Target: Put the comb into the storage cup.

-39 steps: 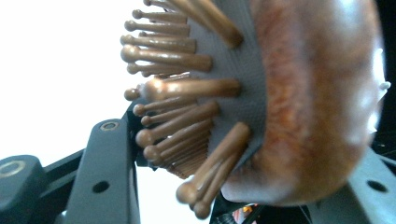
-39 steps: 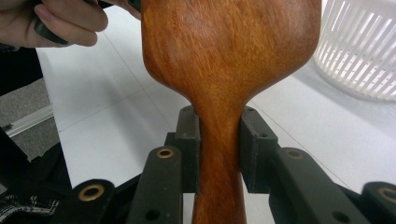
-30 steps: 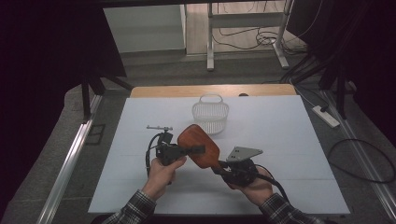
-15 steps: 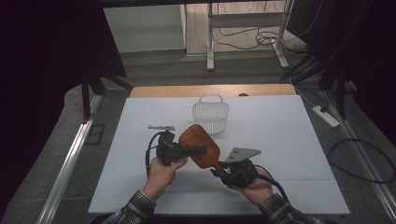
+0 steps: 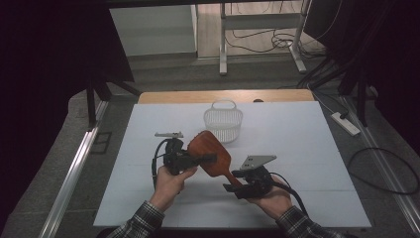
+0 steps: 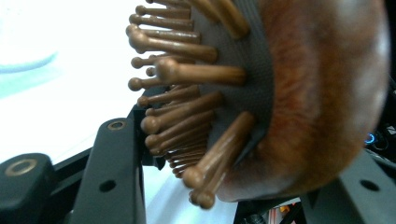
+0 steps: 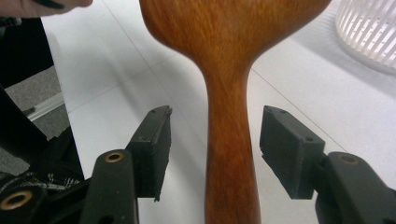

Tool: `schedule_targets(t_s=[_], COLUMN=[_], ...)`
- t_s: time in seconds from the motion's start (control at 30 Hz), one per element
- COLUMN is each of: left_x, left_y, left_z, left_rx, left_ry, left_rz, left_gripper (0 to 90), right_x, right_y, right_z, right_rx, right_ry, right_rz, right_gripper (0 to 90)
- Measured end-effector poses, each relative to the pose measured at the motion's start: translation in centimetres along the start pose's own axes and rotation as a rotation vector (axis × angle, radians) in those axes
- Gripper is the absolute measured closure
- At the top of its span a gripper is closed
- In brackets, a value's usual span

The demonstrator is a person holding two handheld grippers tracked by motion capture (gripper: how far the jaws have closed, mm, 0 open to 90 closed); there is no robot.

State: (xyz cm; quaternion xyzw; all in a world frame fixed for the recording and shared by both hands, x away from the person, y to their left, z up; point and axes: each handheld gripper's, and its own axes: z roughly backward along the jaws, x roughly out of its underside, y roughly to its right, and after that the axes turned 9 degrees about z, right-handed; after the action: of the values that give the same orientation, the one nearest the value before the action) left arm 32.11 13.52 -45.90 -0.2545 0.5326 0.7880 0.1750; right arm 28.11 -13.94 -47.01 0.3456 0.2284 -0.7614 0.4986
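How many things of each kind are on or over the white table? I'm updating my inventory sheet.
Wooden hairbrush: 1
White plastic basket: 1
Hand-held grippers: 2, the left hand-held gripper and the right hand-held gripper
Total: 4

Reddish-brown wooden hairbrush [image 5: 210,151], oval head w/ round-tipped wooden pins, held off the table. Head clamped in left gripper [image 5: 190,159]; handle slants down betw. right gripper's [image 7: 215,144] 2 parted pads, untouched.
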Motion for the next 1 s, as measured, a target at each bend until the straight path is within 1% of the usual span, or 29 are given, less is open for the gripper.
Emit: schedule_targets(t_s=[0.03, 0.13, 0.23, 0.27, 0.3, 0.37, 0.47, 0.57, 0.6, 0.63, 0.7, 0.83, 0.93, 1.0], left_x=[0.0, 0.0, -0.1, -0.1, -0.1, -0.1, -0.2, -0.2, -0.3, -0.3, -0.4, -0.6, -0.7, -0.7], left_y=[0.0, 0.1, 0.1, 0.1, 0.2, 0.2, 0.2, 0.3, 0.3, 0.3, 0.4, 0.3, 0.2, 0.1], left_z=[0.0, 0.2, 0.3, 0.4, 0.4, 0.5, 0.6, 0.8, 0.9, 0.9, 1.0, 1.3, 1.6, 1.8], left_rx=[-0.003, -0.012, -0.02, -0.028, -0.033, -0.039, -0.05, -0.059, -0.062, -0.065, -0.076, -0.099, -0.111, -0.119], left_ry=[0.002, 0.01, 0.014, 0.018, 0.021, 0.023, 0.026, 0.034, 0.036, 0.036, 0.038, 0.041, 0.049, 0.054], left_rz=[-0.002, -0.011, -0.018, -0.023, -0.024, -0.027, -0.033, -0.033, -0.034, -0.037, -0.042, -0.049, -0.042, -0.04], left_gripper=[50.5, 50.4, 50.4, 50.4, 50.4, 50.4, 50.4, 50.4, 50.4, 50.4, 50.4, 50.4, 50.4, 50.4], right_x=[0.0, 0.0, 0.0, 0.0, 0.0, 0.1, 0.2, 0.3, 0.3, 0.4, 0.5, 0.7, 0.9, 0.9], right_y=[0.0, 0.1, 0.0, 0.0, -0.2, -0.3, -0.4, -0.4, -0.3, -0.1, 0.1, 0.3, 0.5, 0.7], right_z=[0.0, 0.1, 0.2, 0.2, 0.3, 0.2, 0.2, 0.2, 0.2, 0.2, 0.3, 0.4, 0.6, 0.7], right_rx=[-0.01, -0.014, -0.006, 0.0, 0.015, 0.02, 0.028, 0.024, 0.009, 0.0, -0.001, -0.005, -0.002, -0.004], right_ry=[-0.014, -0.018, -0.014, -0.013, -0.027, -0.037, -0.053, -0.078, -0.085, -0.087, -0.084, -0.097, -0.109, -0.113], right_rz=[-0.008, 0.0, 0.006, 0.012, 0.029, 0.044, 0.051, 0.035, 0.019, 0.006, -0.01, -0.02, -0.019, -0.03], right_gripper=[40.5, 38.6, 36.9, 34.2, 28.3, 23.9, 21.6, 17.3, 15.1, 13.5, 10.6, 3.8, 0.5, 0.0])
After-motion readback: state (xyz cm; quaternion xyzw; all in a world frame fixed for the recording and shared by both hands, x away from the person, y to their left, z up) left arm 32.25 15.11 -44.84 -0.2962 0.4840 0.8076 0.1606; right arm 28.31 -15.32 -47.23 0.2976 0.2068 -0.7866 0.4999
